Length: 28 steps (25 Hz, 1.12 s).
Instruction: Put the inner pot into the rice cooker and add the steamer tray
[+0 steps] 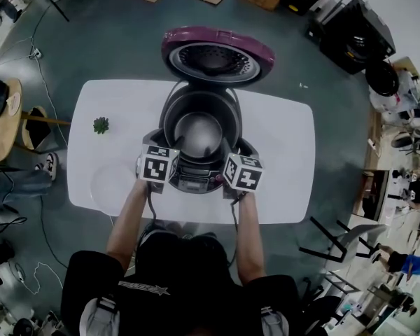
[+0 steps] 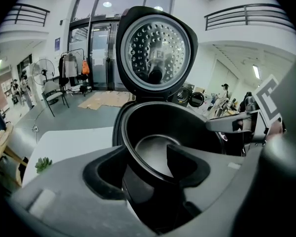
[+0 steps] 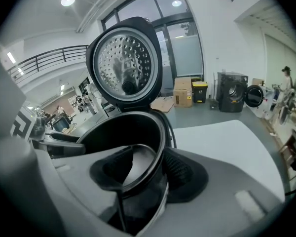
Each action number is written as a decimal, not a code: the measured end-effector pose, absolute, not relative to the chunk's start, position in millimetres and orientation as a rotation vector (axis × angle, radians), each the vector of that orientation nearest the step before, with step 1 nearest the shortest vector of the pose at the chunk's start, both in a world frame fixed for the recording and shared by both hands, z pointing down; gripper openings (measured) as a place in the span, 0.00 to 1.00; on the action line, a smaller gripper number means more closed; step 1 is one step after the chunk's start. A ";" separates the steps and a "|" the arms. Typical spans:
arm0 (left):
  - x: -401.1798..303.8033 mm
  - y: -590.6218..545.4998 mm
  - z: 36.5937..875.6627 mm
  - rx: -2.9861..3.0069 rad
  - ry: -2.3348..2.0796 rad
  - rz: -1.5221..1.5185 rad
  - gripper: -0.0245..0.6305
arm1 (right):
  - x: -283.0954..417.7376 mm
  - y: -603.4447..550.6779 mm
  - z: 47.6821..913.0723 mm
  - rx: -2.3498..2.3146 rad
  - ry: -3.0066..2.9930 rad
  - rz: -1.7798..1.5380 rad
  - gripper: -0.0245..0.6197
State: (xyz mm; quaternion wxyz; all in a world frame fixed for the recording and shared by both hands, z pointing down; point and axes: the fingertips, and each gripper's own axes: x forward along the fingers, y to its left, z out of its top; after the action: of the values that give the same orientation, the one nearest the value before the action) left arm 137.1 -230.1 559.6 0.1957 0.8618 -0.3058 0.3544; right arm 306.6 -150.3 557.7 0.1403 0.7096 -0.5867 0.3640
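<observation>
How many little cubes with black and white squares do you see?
2. The left cube sits on the left claw, the right cube on the right claw, both at the rice cooker's front edge. No others show.

Open lid [image 1: 217, 54] blocks behind the inner pot [image 1: 199, 135]; above is free.

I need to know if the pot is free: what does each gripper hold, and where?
Nothing, apparently. The rim of the inner pot runs between the fingers of the left gripper and the right gripper, but the pads look clear of it.
</observation>
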 end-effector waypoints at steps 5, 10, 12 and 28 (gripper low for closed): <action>135.0 -234.2 550.1 2.451 -0.919 0.966 0.42 | 314.4 -145.5 546.1 2.059 -1.701 1.008 0.35; 134.2 -231.5 530.5 2.499 -0.949 0.915 0.42 | 315.0 -136.9 526.6 2.080 -1.730 0.943 0.35; 135.3 -229.4 517.5 2.533 -0.962 0.889 0.42 | 312.9 -133.7 514.9 2.089 -1.746 0.899 0.35; 118.7 -130.2 386.9 2.851 -1.035 0.519 0.34 | 273.1 -27.7 370.3 2.287 -1.913 0.326 0.35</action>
State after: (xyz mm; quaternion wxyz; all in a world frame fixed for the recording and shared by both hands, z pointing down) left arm 118.7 -130.2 386.9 0.0324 0.9261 -0.3361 0.1685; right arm 273.1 -27.7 370.3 0.0712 0.7606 -0.6362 0.1085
